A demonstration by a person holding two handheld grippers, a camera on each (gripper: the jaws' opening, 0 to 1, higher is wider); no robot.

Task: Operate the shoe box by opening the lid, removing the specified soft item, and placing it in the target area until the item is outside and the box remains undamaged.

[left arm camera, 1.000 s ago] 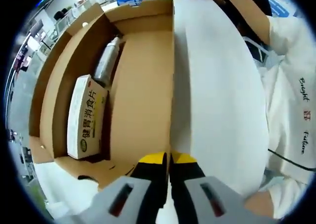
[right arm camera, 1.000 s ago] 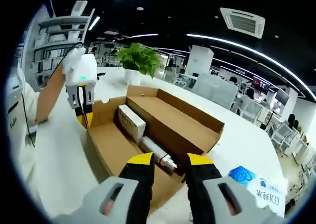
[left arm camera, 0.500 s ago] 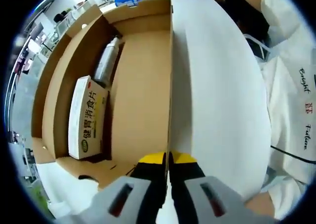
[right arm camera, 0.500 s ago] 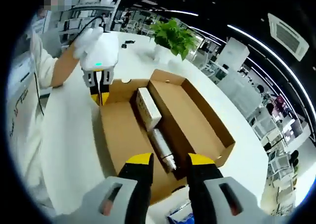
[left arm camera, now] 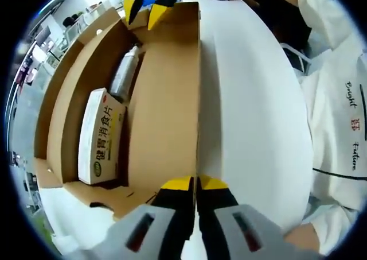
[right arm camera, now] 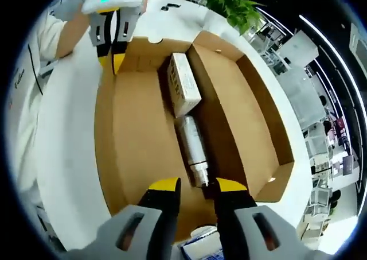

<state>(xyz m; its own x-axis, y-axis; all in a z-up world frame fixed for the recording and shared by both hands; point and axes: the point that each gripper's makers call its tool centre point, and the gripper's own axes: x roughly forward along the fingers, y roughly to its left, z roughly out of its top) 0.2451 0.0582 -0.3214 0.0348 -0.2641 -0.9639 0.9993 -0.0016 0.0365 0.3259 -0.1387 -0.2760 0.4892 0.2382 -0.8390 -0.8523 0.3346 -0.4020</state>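
The shoe box (right arm camera: 137, 139) is lying open on the white desk (left arm camera: 252, 111), its lid folded back. The left gripper (left arm camera: 194, 186) is pinching the box's near wall, jaws closed on the cardboard edge. The right gripper (right arm camera: 190, 186) is hovering above the far end with its jaws apart, holding nothing.

Inside, a white carton (right arm camera: 184, 91) and a silver bottle (right arm camera: 195, 147) are lying end to end. The left gripper view is showing printed characters on the carton and a person's white sleeve (left arm camera: 338, 116); the right gripper view is showing a potted plant (right arm camera: 236, 4) beyond the box.
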